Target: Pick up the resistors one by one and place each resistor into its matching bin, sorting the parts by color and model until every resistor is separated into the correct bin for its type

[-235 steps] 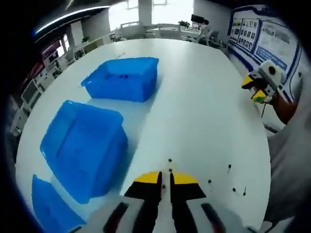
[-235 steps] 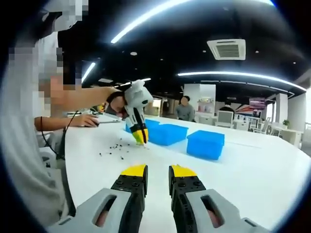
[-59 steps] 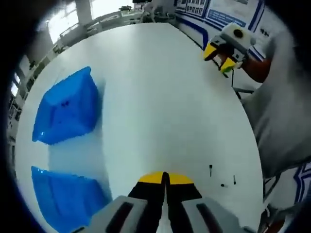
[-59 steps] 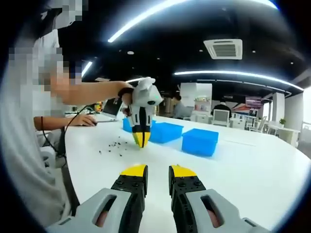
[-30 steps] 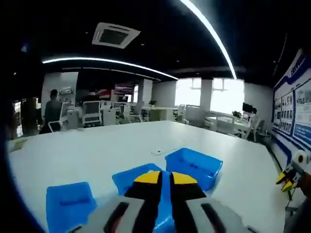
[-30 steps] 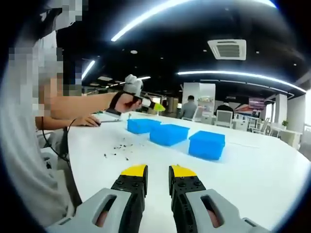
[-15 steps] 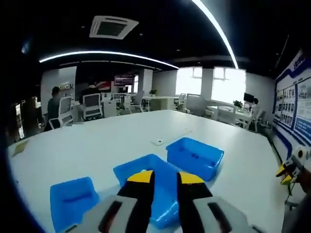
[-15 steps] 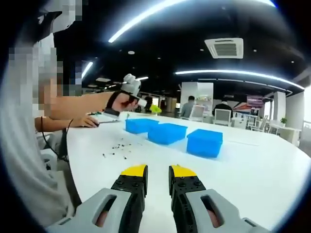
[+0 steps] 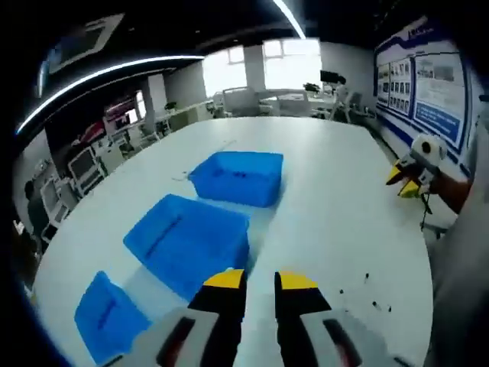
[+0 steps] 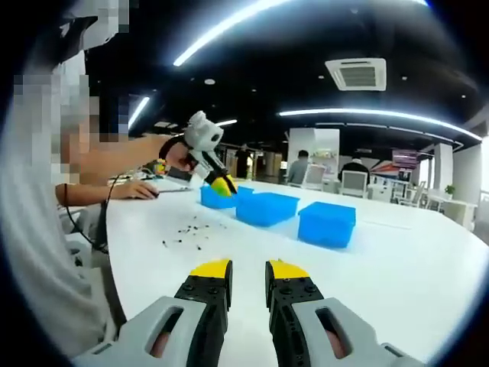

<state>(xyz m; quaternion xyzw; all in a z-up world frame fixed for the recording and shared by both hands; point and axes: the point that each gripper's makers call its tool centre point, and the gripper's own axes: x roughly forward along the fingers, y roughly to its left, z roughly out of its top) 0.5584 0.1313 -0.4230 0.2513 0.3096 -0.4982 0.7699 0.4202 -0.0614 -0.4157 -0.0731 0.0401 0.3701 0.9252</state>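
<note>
Three blue bins (image 9: 191, 241) beyond the spread left hand-held gripper (image 9: 260, 281), scattered resistors (image 10: 183, 233) beside the spread right hand-held gripper (image 10: 248, 269).

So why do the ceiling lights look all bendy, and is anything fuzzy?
Right gripper view: the fisheye lens curves the ceiling light strips into arcs; the picture is fairly sharp. Left gripper view: softer and blurrier, the blue bins look smeared, and the bright windows are washed out.
</note>
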